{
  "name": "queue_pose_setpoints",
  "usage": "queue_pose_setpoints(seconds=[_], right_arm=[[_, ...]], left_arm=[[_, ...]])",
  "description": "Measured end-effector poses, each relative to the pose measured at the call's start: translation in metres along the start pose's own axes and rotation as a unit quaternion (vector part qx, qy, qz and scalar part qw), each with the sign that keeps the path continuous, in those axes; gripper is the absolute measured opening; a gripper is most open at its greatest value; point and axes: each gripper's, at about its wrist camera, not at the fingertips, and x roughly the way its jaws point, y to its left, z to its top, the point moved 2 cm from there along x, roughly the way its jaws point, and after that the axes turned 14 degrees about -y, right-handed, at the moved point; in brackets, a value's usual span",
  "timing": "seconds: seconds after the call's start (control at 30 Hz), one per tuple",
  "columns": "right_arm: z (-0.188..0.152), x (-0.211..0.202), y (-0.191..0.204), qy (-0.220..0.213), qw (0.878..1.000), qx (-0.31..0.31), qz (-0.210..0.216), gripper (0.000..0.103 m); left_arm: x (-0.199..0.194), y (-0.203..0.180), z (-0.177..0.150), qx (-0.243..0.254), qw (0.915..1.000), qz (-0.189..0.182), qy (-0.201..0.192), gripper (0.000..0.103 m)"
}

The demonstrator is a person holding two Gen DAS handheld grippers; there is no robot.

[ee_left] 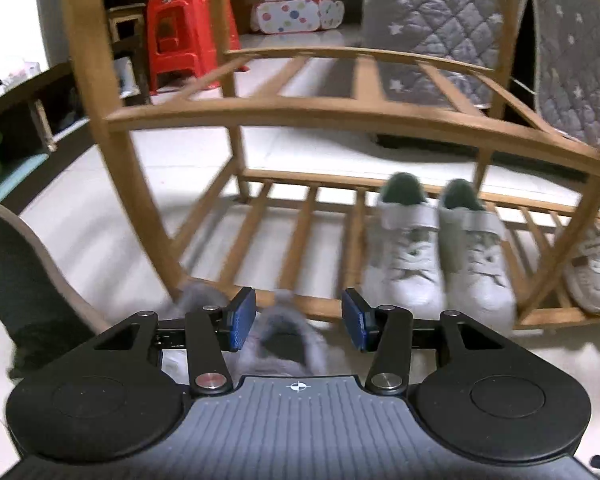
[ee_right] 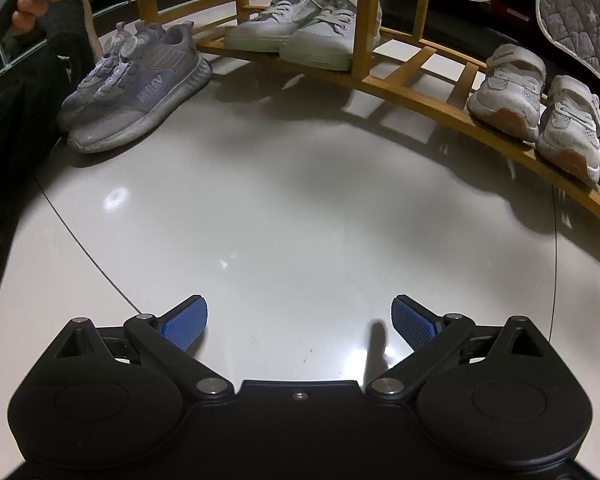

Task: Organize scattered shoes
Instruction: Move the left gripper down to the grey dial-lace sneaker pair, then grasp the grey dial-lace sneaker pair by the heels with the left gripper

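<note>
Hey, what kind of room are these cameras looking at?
Most likely a room in a home, around a shoe storage spot: a wooden slatted shoe rack stands on a tiled floor, with a red plastic stool and a grey star-patterned quilt behind it.

Floor (ee_right: 284, 208) ahead of right claw (ee_right: 299, 322) is bare tile, wide clear lane up to the rack. Grey sneaker pair (ee_right: 136, 84) blocks the floor at left, just beside rack's front rail (ee_right: 428, 100). Bottom shelf (ee_left: 300, 236): left slats free, white pair (ee_left: 440, 248) fills the middle, more white shoes (ee_right: 540, 108) past the post (ee_left: 568, 216). Middle shelf (ee_left: 340, 112) bare, but it caps headroom over the bottom shelf.
</note>
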Motion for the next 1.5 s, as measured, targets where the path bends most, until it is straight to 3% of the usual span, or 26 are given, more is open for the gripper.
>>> queue_pose_setpoints(seconds=[0.23, 0.33, 0.83, 1.0, 1.3, 1.5], right_arm=[[-0.003, 0.003, 0.002, 0.01, 1.0, -0.003, 0.001, 0.1], [-0.004, 0.004, 0.003, 0.013, 1.0, -0.003, 0.002, 0.1], [-0.009, 0.01, 0.003, 0.025, 1.0, 0.0, 0.0, 0.1], [-0.009, 0.011, 0.002, 0.026, 1.0, 0.002, 0.0, 0.1], [-0.008, 0.011, 0.001, 0.026, 1.0, 0.002, 0.001, 0.101], [-0.008, 0.012, 0.0, 0.026, 1.0, 0.004, -0.001, 0.101]], left_arm=[[0.026, 0.029, 0.004, 0.003, 0.9991, 0.012, 0.039, 0.059], [0.037, 0.038, -0.002, -0.007, 0.9977, 0.0, 0.067, 0.059], [0.079, 0.034, -0.023, 0.056, 0.9866, -0.044, 0.147, 0.058], [0.092, 0.033, -0.035, 0.071, 0.981, -0.051, 0.173, 0.052], [0.096, 0.029, -0.044, 0.081, 0.9799, -0.054, 0.174, 0.046], [0.096, 0.024, -0.046, 0.09, 0.9813, -0.047, 0.164, 0.035]])
